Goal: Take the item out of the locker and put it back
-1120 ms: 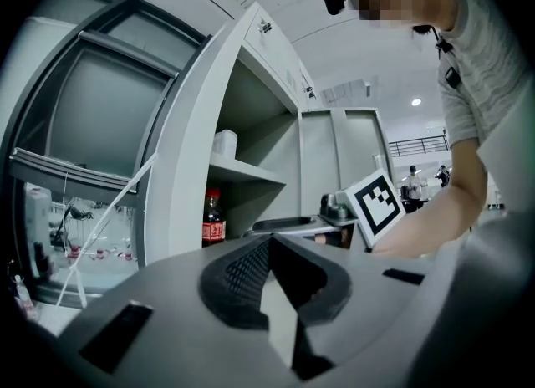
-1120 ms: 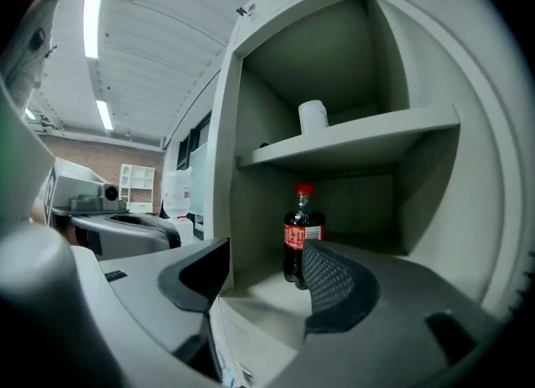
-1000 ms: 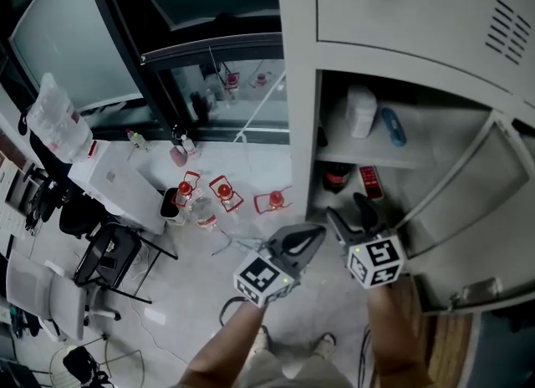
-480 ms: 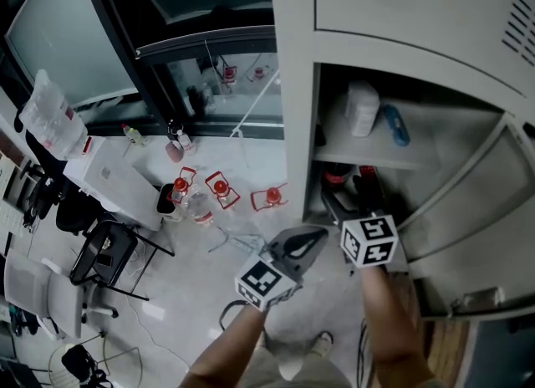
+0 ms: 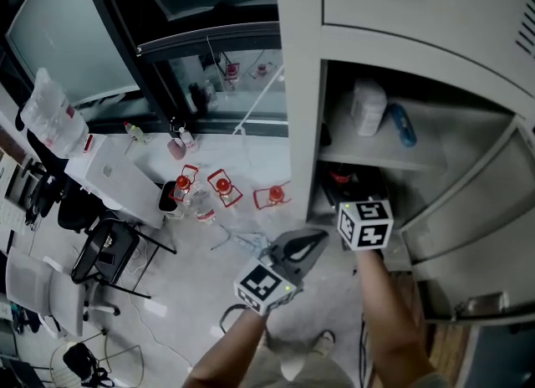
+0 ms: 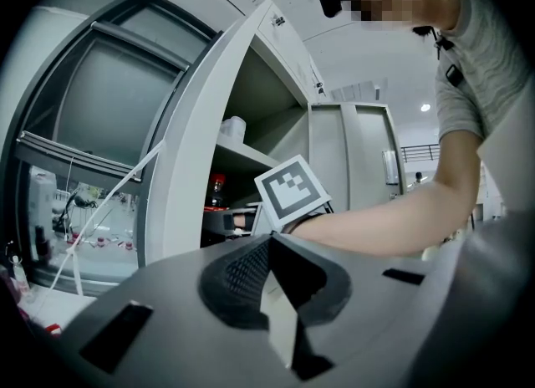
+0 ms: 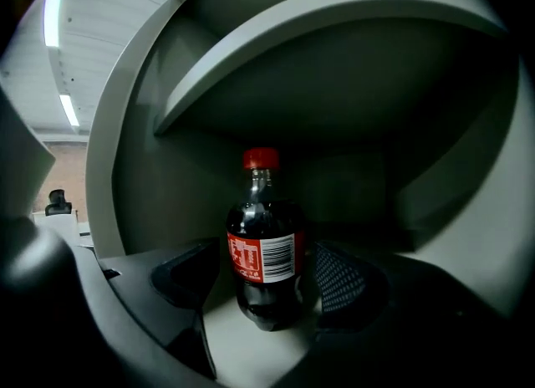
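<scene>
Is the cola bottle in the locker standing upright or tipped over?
Upright: the cola bottle stands on its base, red cap uppermost.

Dark bottle (image 7: 264, 248) with red cap (image 7: 261, 158); grey locker (image 5: 301, 85).

The right gripper (image 5: 355, 198), jaws just opening, reaches into the lower compartment of the open locker (image 5: 301, 85) near a red-capped bottle (image 5: 337, 176), while the left gripper (image 5: 313, 237) hangs closed outside, over the floor (image 5: 326, 294).

A pale grey floor (image 5: 201, 273) runs to dark-framed windows (image 5: 58, 35). A white bench (image 5: 117, 173) and a black office chair (image 5: 104, 257) stand at the left, with strip lights (image 7: 68, 110) overhead.
</scene>
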{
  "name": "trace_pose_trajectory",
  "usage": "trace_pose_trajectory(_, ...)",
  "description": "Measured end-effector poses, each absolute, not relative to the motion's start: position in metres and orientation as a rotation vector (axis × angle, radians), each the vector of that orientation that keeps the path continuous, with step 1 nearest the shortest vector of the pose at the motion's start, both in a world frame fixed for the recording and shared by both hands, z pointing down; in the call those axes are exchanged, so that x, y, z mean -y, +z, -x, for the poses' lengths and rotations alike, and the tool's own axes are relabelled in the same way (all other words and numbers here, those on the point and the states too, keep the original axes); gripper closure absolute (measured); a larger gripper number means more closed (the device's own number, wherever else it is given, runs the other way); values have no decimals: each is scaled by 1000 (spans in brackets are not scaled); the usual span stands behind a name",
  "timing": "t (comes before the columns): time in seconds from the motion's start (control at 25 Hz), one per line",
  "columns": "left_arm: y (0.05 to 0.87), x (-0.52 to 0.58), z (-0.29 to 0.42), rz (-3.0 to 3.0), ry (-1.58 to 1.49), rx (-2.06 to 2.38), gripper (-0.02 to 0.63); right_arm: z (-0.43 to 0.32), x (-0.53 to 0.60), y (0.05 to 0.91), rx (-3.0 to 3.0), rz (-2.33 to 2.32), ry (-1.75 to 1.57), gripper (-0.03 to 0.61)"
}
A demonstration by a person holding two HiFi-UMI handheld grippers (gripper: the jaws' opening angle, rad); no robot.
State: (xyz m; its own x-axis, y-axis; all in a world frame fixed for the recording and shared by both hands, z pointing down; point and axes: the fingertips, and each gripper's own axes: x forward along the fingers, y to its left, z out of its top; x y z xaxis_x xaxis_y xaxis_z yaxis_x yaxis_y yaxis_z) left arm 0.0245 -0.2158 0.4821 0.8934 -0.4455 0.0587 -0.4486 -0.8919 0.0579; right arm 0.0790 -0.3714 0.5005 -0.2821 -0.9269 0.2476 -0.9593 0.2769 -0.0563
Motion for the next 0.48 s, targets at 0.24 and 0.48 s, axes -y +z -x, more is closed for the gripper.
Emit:
trace_pose_trajectory(0.24,479,214,-22,-2958,47,716,611,-78,383,503,2356,-1792,288,253)
trace_pose_trajectory(0.48,482,213,-23,-2941,47,714,611,-73,390,509,2360,-1750,253,253)
